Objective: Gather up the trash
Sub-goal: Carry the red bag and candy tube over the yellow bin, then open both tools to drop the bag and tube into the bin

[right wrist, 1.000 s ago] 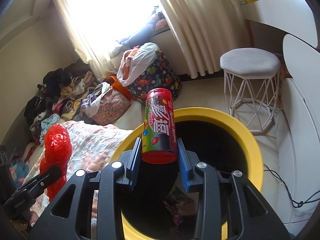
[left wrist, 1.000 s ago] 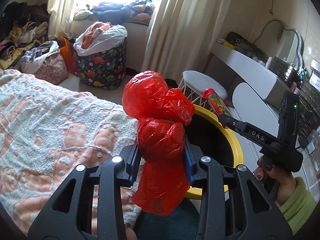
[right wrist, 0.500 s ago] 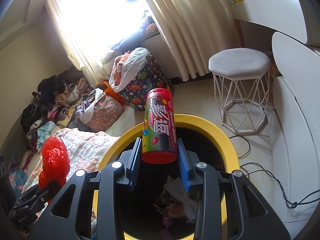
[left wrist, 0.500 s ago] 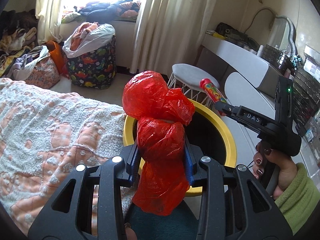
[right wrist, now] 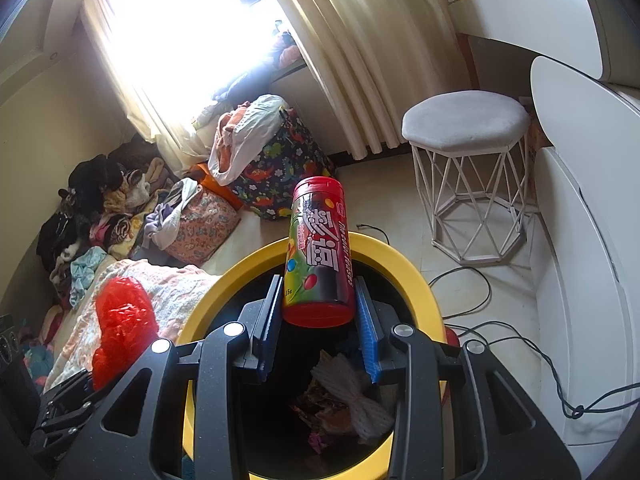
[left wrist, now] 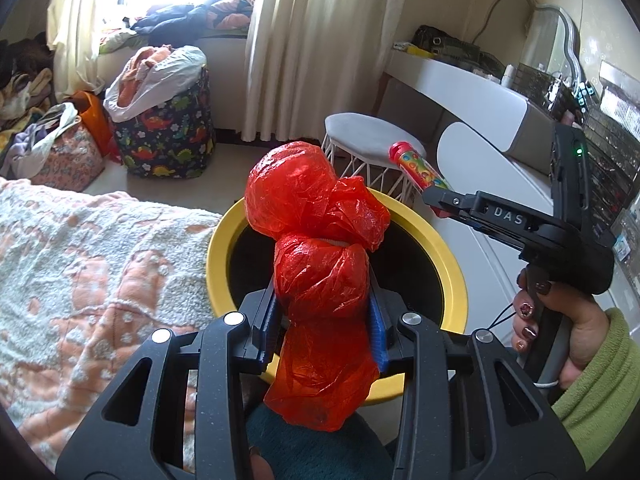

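Bed (left wrist: 80,280): a pink and white blanket covers it, at the left of the left wrist view, its edge against the bin.

Bin (left wrist: 456,276): yellow rim, black inside, open top, standing on the floor between the bed and a white stool (right wrist: 464,120). The right wrist view shows wrappers and crumpled paper already at the bottom.

Red plastic bag (left wrist: 320,272): bunched and knotted, clamped at its middle in the jaws of the left gripper (left wrist: 322,324). Its long axis runs upright, bulging end up, loose tail hanging down over the near rim.

Candy tube (right wrist: 320,252): red-capped cylinder, pinched near its base in the jaws of the right gripper (right wrist: 318,316), over the bin mouth. Its long axis follows the fingers, cap end pointing away and upward.

Step in hand, as judged: both items are carried to the bin and neither is released. The next move calls for each piece to sit clear inside the rim, then the jaws parted; the bag's tail could snag on the rim.
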